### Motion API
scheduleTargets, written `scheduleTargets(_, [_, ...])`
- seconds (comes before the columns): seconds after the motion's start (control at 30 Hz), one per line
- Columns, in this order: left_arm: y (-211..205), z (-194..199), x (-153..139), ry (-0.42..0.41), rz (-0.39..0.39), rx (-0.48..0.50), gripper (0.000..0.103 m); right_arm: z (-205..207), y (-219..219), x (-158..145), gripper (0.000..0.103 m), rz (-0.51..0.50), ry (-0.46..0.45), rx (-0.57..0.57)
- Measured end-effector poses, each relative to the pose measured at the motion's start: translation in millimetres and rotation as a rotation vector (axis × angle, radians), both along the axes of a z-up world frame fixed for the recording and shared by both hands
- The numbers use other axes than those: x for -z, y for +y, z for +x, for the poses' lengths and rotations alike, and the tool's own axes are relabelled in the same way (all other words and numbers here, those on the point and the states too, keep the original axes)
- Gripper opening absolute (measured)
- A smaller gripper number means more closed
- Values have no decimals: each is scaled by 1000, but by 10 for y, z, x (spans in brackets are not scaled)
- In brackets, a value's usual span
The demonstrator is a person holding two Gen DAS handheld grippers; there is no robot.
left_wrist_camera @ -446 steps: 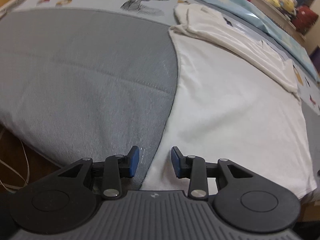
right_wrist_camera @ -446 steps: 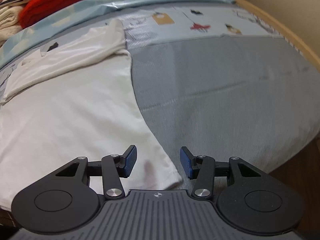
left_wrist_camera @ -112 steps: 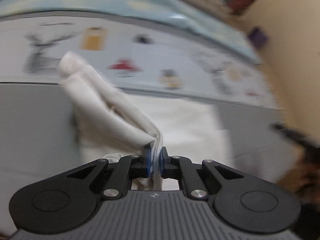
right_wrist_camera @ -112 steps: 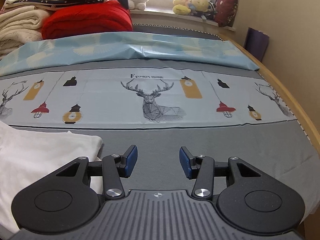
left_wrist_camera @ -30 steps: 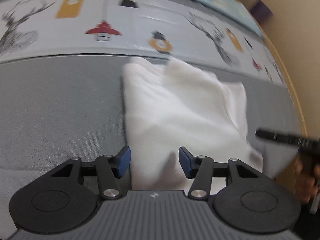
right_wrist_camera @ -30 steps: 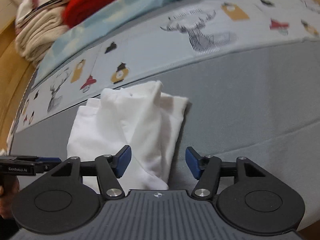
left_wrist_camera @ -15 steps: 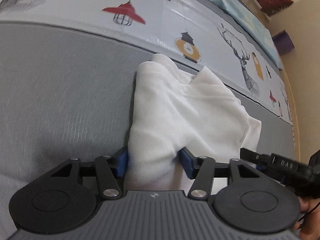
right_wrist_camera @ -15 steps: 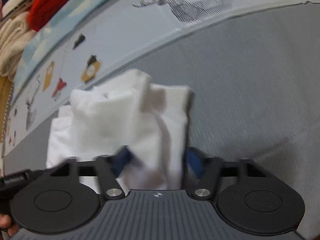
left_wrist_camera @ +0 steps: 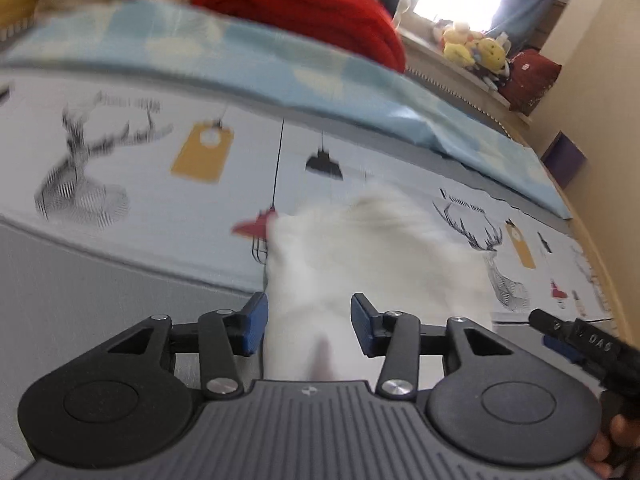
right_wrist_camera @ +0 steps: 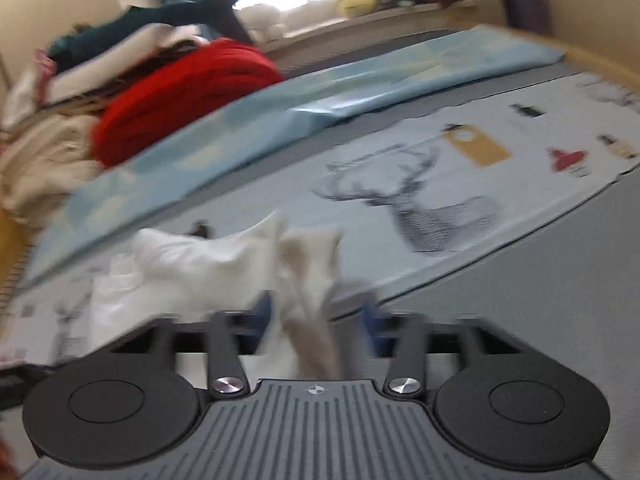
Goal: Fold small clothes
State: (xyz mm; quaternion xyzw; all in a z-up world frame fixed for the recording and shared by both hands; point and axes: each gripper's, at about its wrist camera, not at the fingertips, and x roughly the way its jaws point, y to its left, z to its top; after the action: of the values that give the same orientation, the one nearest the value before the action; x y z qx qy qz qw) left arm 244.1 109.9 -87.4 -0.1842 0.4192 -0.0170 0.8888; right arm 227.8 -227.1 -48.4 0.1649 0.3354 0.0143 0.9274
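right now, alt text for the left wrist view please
A folded white garment sits between the open fingers of the left tool, lying on a bedspread printed with deer and lamps. A red blanket lies behind; the picture is blurred.

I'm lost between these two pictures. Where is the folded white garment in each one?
Left wrist view: the white garment sits at lower centre, running down between the open left tongs.
Right wrist view: the garment lies left of centre, a fold hanging between the open right tongs.
Shared landmark: the red blanket at the far edge of the bed.
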Motion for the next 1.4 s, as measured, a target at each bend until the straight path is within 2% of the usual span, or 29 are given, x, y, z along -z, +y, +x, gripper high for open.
scheduleTargets(0.13, [44, 9, 131, 92, -32, -9, 50, -3, 28, 14, 57, 4, 35, -63])
scheduleTargets(0.2, [64, 31, 207, 137, -56, -5, 50, 21, 81, 71, 58, 11, 86, -119])
scheduleTargets(0.27, [54, 25, 374, 224, -78, 29, 50, 87, 200, 218, 58, -52, 190, -148])
scheduleTargets(0.3, [15, 18, 488, 286, -59, 56, 50, 99, 238, 327, 57, -115, 254, -150])
scheduleTargets(0.33, [-3, -5, 558, 319, -33, 69, 55, 94, 242, 397, 58, -160, 284, -136])
scheduleTargets(0.43, [-34, -72, 442, 269, 31, 40, 56, 39, 177, 327, 58, -145, 250, -89])
scheduleTargets(0.5, [-86, -118, 321, 217, 86, 60, 55, -43, 193, 244, 56, -202, 205, -65])
scheduleTargets(0.57, [-149, -156, 249, 192, 104, 100, 55, -95, 159, 162, 55, -187, 149, -54])
scheduleTargets(0.63, [-207, -201, 272, 213, 86, 142, 55, -143, 131, 94, 55, -149, 112, -78])
scheduleTargets(0.67, [-244, -212, 325, 241, 85, 165, 56, -149, 130, 111, 54, -133, 128, -108])
scheduleTargets(0.73, [-366, -217, 451, 317, 194, 199, 59, -87, 145, 255, 53, -166, 240, -142])
scheduleTargets(0.77, [-408, -243, 536, 362, 264, 215, 69, -68, 155, 372, 55, -219, 321, -142])
scheduleTargets(0.8, [-424, -278, 566, 376, 304, 216, 73, -62, 129, 486, 59, -250, 401, -137])
scheduleTargets(0.87, [-444, -317, 488, 350, 328, 201, 73, -55, 55, 552, 52, -292, 479, -73])
scheduleTargets(0.93, [-492, -392, 324, 281, 381, 186, 73, -105, -68, 423, 52, -305, 437, 0])
scheduleTargets(1.0, [-530, -501, 126, 205, 450, 176, 76, -207, -168, 165, 52, -298, 329, 46])
scheduleTargets(1.07, [-543, -615, -119, 145, 469, 146, 86, -323, -211, -77, 54, -303, 233, 59])
scheduleTargets(1.1, [-550, -688, -245, 104, 462, 124, 86, -408, -220, -222, 54, -295, 176, 58])
scheduleTargets(1.2, [-620, -963, -641, -7, 459, 46, 91, -737, -217, -602, 62, -236, 28, 2])
scheduleTargets(1.27, [-667, -1227, -854, -108, 473, 0, 93, -973, -163, -748, 75, -223, -55, -59])
scheduleTargets(1.3, [-694, -1404, -926, -159, 480, -21, 93, -1095, -134, -793, 77, -226, -89, -87])
scheduleTargets(1.37, [-781, -1619, -1006, -196, 482, -25, 93, -1327, -101, -814, 87, -238, -148, -140])
scheduleTargets(1.4, [-817, -1710, -1013, -201, 479, -27, 93, -1467, -87, -785, 88, -248, -174, -165])
